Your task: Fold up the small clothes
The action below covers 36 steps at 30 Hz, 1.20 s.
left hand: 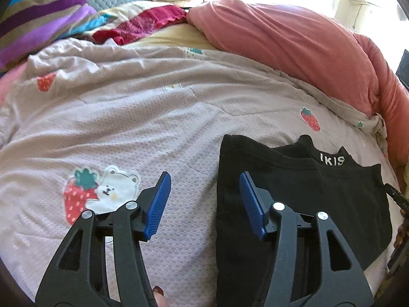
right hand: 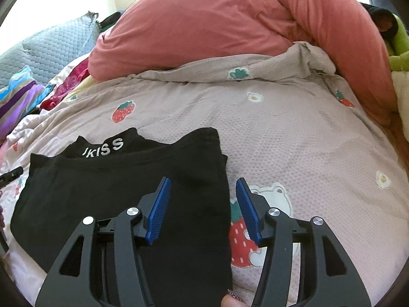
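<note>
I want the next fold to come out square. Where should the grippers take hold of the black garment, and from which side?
Probably the two outer side edges of the black garment, left gripper on the left edge, right gripper on the right. It lies flat on the strawberry quilt, collar away, with both open grippers straddling those edges, so slide one pad under from the near side.

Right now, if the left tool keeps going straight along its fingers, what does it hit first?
Probably the left edge of the black garment, or the pink strawberry quilt just beside it. The open left tool straddles that edge with nothing between its fingers; depth is hard to judge.
</note>
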Available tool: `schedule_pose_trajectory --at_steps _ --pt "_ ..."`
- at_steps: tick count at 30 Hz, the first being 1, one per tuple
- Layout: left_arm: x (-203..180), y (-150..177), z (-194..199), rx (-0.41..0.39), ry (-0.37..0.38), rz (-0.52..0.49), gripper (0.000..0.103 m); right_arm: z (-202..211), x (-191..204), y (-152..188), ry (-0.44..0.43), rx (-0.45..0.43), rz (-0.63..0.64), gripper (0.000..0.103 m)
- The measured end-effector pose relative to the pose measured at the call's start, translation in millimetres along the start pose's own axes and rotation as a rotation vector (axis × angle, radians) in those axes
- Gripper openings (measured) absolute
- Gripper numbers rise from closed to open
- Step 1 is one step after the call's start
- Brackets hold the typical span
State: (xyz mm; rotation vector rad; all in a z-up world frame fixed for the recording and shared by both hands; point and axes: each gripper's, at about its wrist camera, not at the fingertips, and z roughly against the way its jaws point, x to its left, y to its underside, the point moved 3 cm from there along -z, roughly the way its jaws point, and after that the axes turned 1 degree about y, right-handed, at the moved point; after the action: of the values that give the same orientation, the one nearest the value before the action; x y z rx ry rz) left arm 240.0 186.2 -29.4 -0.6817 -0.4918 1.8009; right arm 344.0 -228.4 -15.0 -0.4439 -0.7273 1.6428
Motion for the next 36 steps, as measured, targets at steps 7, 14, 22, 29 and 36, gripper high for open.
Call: schedule_pose_trajectory --at_steps 7,14,22,29,36 --pt "-2.5 4.6 -29.2 0.083 0.094 0.027 0.048 -21.4 0.0 -13.2 0.015 0.014 0.002 0.054" --pt "-14.7 4.9 -34.3 0.069 0.129 -0.016 0.014 -41.5 -5.6 -12.7 -0.029 0.05 -0.035 0.023" --pt "-29.1 -7.8 -0.6 -0.052 0.078 -0.092 0.005 -15.6 -12.2 -9.2 -0.055 -0.044 -0.069 0.009" --pt "-39.0 -27.5 19.4 -0.129 0.086 -0.09 0.004 7.8 -17.8 -20.7 -0.061 -0.119 -0.091 0.008" --pt "-39.9 -32.5 -14.4 -0.077 0.043 -0.07 0.004 -9.1 -24.2 -25.6 -0.021 -0.087 -0.117 0.008"
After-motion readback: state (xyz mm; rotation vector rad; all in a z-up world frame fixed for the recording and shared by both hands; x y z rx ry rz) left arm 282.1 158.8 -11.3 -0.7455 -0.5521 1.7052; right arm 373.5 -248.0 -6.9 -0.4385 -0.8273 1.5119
